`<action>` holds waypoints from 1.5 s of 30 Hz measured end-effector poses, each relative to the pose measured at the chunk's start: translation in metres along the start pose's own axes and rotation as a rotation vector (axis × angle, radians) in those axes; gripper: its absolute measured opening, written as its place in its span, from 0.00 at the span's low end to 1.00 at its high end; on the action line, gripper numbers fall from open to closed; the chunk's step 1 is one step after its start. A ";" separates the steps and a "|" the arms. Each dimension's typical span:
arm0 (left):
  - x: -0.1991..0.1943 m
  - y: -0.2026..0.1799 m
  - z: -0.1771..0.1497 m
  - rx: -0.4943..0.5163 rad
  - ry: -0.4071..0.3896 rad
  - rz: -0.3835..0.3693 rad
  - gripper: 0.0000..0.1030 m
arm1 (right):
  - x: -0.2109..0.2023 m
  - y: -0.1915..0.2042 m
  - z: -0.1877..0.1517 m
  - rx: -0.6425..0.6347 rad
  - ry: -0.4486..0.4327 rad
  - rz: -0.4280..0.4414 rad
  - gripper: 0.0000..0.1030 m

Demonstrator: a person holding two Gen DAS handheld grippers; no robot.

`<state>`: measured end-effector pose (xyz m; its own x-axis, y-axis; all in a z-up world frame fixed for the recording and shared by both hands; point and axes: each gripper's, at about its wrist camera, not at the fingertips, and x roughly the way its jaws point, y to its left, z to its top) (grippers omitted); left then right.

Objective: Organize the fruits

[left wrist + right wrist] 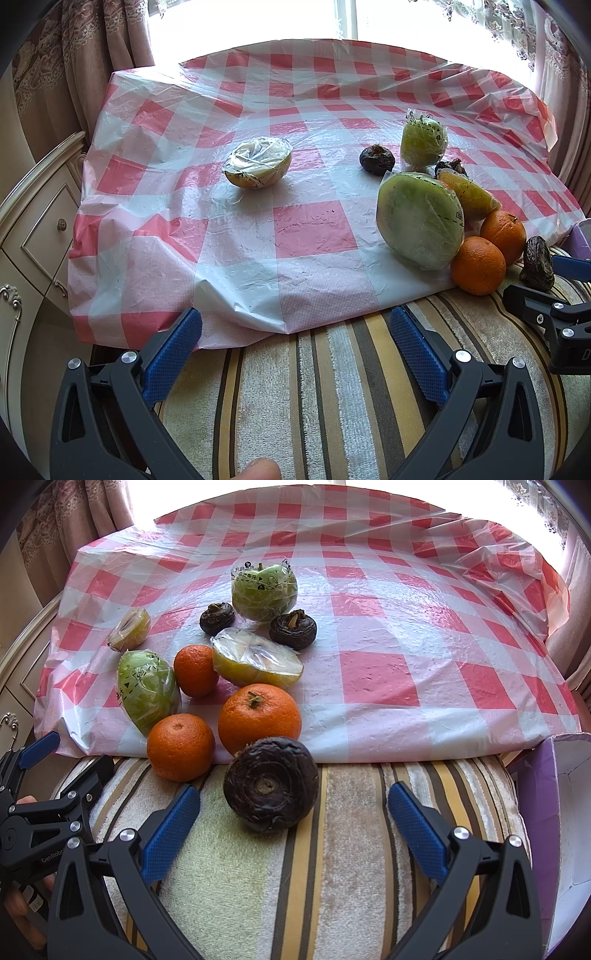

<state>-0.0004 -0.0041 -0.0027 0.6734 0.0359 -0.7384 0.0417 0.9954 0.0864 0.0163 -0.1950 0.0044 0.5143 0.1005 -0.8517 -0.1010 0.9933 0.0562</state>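
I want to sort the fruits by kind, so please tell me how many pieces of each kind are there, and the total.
Oranges: 3
Dark brown wrinkled fruits: 3
Green fruits in plastic wrap: 2
Cut yellow halves in plastic wrap: 2
Total: 10
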 end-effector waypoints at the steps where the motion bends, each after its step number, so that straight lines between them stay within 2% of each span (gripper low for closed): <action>1: 0.000 0.000 0.000 0.000 0.000 0.000 0.96 | 0.000 0.000 0.000 0.000 0.000 0.000 0.99; 24: 0.001 0.001 0.000 -0.001 -0.001 0.001 0.96 | 0.002 0.001 -0.004 0.001 -0.003 0.001 0.99; 27: 0.001 0.001 0.000 -0.001 -0.001 0.002 0.96 | 0.003 -0.002 -0.007 -0.020 0.006 0.047 0.99; 30: -0.001 0.001 0.000 0.001 -0.008 0.007 0.96 | -0.001 -0.014 0.002 -0.047 0.035 0.177 0.99; 36: -0.009 0.001 0.001 0.005 -0.042 0.000 0.96 | -0.013 -0.024 -0.003 -0.038 -0.009 0.131 0.99; 40: -0.016 0.001 0.003 0.008 -0.073 -0.019 0.96 | -0.013 -0.027 -0.001 -0.024 -0.038 0.152 0.99; 43: -0.026 -0.001 0.010 0.014 -0.111 -0.048 0.96 | -0.016 -0.021 0.000 -0.043 -0.072 0.162 0.97; 45: -0.032 -0.002 0.017 0.008 -0.139 -0.105 0.96 | -0.014 -0.019 0.003 -0.048 -0.072 0.164 0.84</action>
<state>-0.0098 -0.0091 0.0318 0.7606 -0.0812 -0.6442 0.1223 0.9923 0.0193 0.0132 -0.2148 0.0165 0.5470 0.2661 -0.7937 -0.2283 0.9596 0.1644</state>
